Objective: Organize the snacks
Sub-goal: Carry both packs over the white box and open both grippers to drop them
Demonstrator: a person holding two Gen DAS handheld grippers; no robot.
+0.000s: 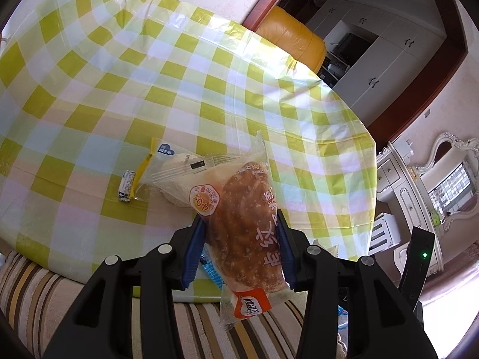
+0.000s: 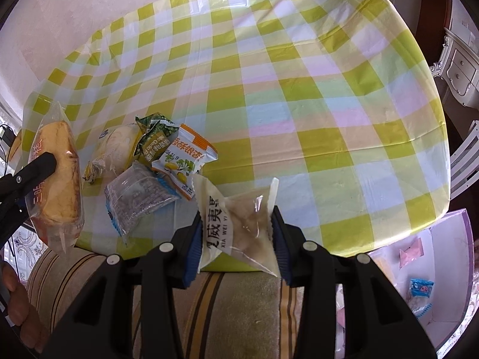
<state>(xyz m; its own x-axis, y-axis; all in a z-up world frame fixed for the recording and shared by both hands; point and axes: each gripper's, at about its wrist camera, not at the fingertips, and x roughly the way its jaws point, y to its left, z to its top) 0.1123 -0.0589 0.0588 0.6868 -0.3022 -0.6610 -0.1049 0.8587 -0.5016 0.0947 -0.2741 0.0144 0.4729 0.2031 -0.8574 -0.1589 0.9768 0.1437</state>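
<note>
In the left wrist view my left gripper (image 1: 241, 239) is shut on a wrapped brown bread (image 1: 242, 206) with an orange label, held above the table's near edge. In the right wrist view that bread (image 2: 60, 179) hangs at far left, with one black finger (image 2: 39, 163) across it. My right gripper (image 2: 236, 233) is shut on a clear packet (image 2: 239, 224) with a white printed label and a pale pastry inside, lifted over the near edge. On the checked tablecloth (image 2: 299, 104) lie a pale cake in a yellow-trimmed wrapper (image 2: 116, 146), green packets (image 2: 152, 140), an orange-and-white packet (image 2: 185, 155) and a clear blue-edged packet (image 2: 137, 197).
A small wrapped candy (image 1: 127, 190) lies beside the pale cake (image 1: 179, 173). A purple-and-white box (image 2: 449, 239) holding several small snacks sits below the table at lower right. A striped cushion (image 2: 239, 299) runs under the near edge. An orange chair (image 1: 292, 36) stands behind the table. A hand (image 2: 18, 299) shows at lower left.
</note>
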